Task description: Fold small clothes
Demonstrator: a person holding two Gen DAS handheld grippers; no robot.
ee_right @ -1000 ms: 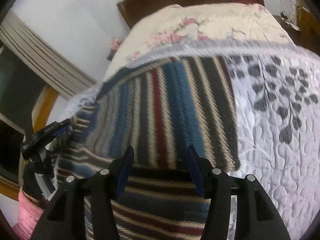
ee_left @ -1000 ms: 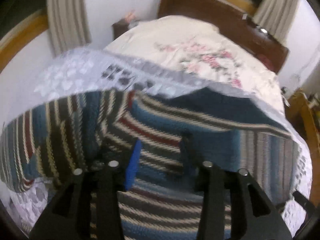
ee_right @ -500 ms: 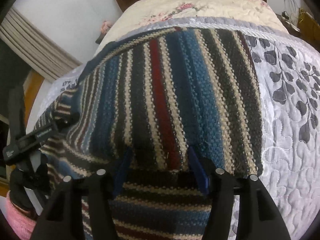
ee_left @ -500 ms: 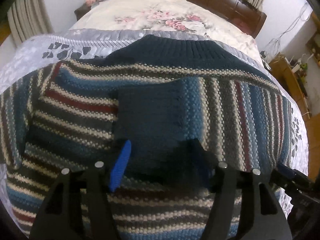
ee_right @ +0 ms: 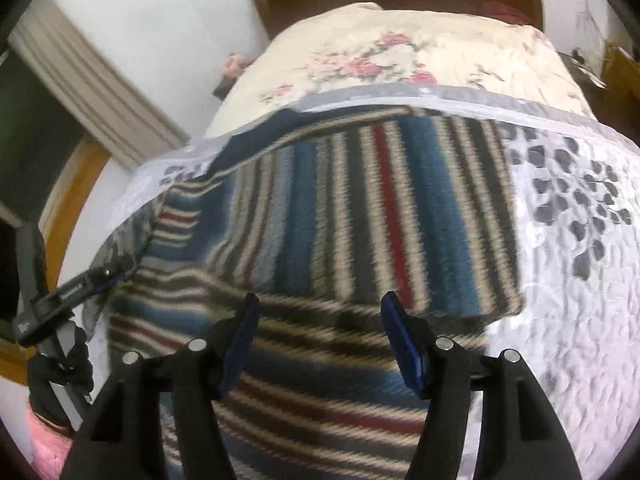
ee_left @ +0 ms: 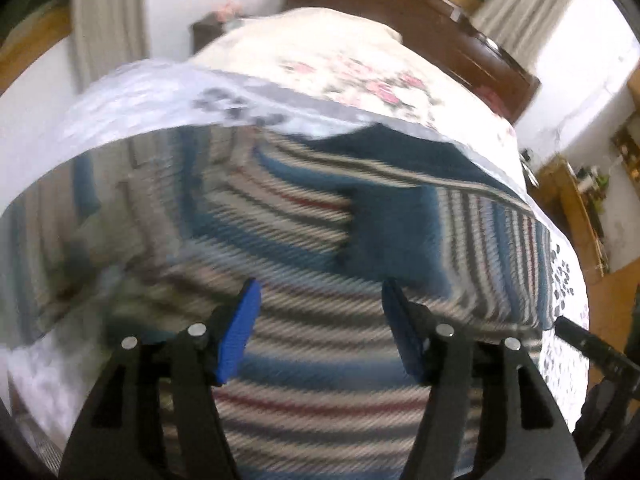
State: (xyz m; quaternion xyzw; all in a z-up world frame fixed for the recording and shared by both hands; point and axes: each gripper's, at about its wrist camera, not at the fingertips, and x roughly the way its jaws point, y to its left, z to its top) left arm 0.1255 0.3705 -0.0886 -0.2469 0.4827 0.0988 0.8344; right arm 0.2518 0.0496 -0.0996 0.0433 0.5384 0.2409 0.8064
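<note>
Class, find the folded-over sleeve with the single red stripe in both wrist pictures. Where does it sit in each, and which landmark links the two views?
Left wrist view: the folded-over sleeve lies right of centre, its stripes running up and down, blurred.
Right wrist view: the folded-over sleeve fills the centre, just beyond the open right tool.
Shared landmark: the floral quilt further up the bed.

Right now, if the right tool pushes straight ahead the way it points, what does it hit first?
Most likely the striped sweater: the open right tool aims at the folded-over sleeve panel lying across the body. The grey leaf-print quilt lies off to its right. Blur makes depth uncertain.
</note>
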